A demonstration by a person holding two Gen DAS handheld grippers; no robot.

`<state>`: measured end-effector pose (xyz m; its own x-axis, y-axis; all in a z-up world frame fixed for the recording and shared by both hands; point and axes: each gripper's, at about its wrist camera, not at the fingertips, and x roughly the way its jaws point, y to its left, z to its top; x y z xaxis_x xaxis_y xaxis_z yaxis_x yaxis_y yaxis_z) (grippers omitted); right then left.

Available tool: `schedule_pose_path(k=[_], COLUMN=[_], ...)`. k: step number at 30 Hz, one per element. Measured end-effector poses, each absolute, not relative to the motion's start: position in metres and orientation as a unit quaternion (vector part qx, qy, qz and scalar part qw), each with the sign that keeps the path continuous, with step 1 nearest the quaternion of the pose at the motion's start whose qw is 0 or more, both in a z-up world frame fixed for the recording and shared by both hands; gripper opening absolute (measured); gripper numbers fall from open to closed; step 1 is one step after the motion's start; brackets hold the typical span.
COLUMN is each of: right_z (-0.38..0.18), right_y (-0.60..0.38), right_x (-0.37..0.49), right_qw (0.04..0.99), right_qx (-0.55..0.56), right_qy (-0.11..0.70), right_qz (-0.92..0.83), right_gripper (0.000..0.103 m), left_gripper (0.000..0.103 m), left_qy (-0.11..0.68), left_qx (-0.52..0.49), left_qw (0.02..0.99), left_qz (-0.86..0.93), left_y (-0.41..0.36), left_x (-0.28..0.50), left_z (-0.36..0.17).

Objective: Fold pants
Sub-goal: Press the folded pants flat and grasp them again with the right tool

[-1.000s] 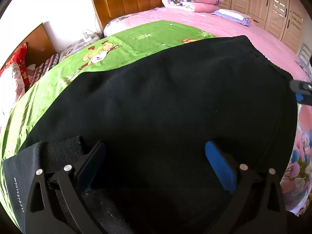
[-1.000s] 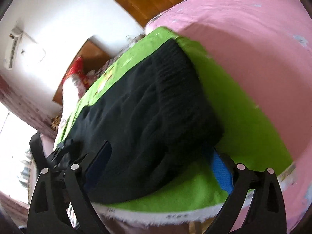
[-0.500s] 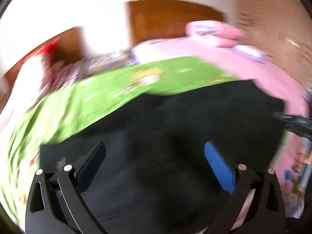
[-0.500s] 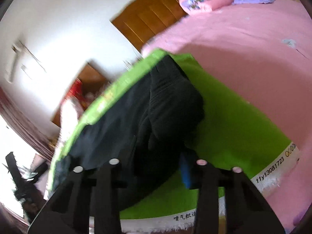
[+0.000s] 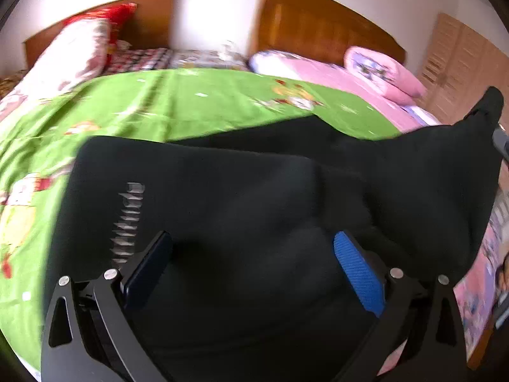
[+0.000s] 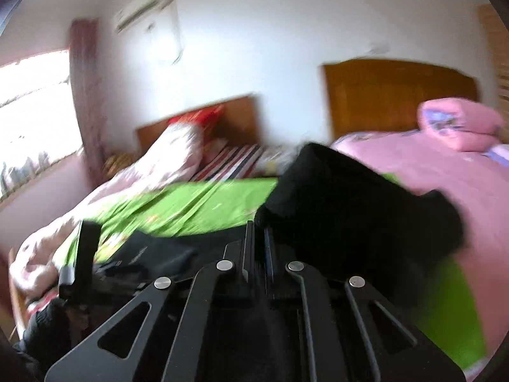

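Right gripper [image 6: 257,238] jaws just closed on raised pants [image 6: 350,203] corner, left gripper [image 5: 253,261] jaws wide above them

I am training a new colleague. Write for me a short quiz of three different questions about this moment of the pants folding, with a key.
1. True or false: the right gripper is shut on the black pants.
2. Which cloth lies directly under the pants? A) the green sheet B) the pink quilt C) a striped towel
3. Fill in: the fingers of the left gripper stand ____ over the pants.

Key
1. True. Its jaws have just been closing, and a bunch of the dark cloth rises lifted ahead of them.
2. A. The folded pink quilt lies far back, near the headboard.
3. Open. They grip nothing.
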<state>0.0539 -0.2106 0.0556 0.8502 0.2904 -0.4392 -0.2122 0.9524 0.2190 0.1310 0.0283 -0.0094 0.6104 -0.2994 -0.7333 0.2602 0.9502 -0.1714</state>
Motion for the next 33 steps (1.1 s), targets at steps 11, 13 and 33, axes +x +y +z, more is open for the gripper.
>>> schedule_pose_path(k=[11, 13, 33], right_z=[-0.003, -0.014, -0.053], right_y=[-0.352, -0.38, -0.409], right_x=[0.015, 0.001, 0.019], right_qw=[0.938, 0.928, 0.872], right_qx=[0.24, 0.258, 0.307], right_qy=[0.247, 0.258, 0.382], right_qz=[-0.046, -0.077, -0.027], right_gripper=[0.026, 0.077, 0.09], left_gripper=[0.101, 0.101, 0.101], left_qy=[0.403, 0.404, 0.374], left_qx=[-0.021, -0.019, 0.052], left_qw=[0.903, 0.902, 0.903], left_qz=[-0.147, -0.149, -0.206], left_y=[0.047, 0.043, -0.029], left_x=[0.114, 0.113, 0.099], left_z=[-0.012, -0.012, 0.015])
